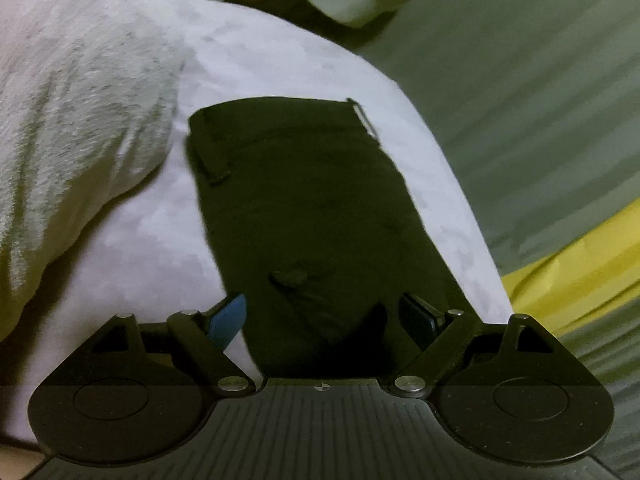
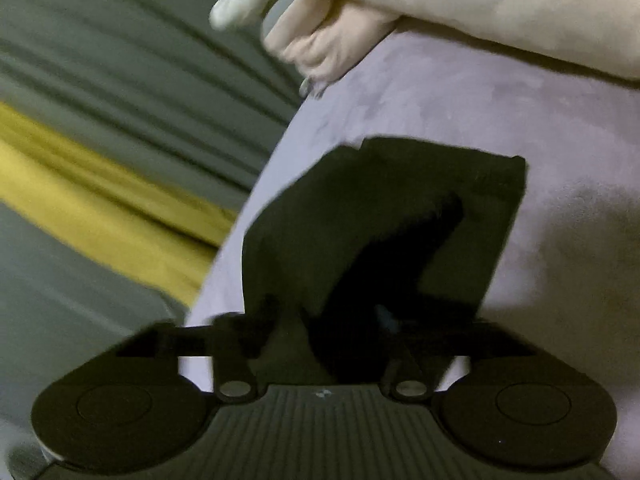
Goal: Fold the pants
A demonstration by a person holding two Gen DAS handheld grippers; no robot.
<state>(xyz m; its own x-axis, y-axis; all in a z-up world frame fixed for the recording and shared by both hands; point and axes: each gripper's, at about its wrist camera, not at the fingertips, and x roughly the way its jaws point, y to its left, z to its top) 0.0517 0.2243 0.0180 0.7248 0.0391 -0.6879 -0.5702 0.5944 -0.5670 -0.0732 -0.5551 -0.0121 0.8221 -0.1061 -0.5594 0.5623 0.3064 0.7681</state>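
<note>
My left tongs (image 1: pixel 322 318) are gaping apart over the dark folded fabric pants (image 1: pixel 316 208) lying near the lavender bed's (image 1: pixel 132 256) edge; my right tongs (image 2: pixel 320 328) are blurred, grip unclear.

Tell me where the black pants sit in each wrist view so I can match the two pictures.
Left wrist: the pants lie folded at centre, running from mid-frame down between the open left claw.
Right wrist: the pants fill centre to lower centre, bunched at the right claw.
Shared landmark: the yellow cloth beside the pale sheet.
</note>
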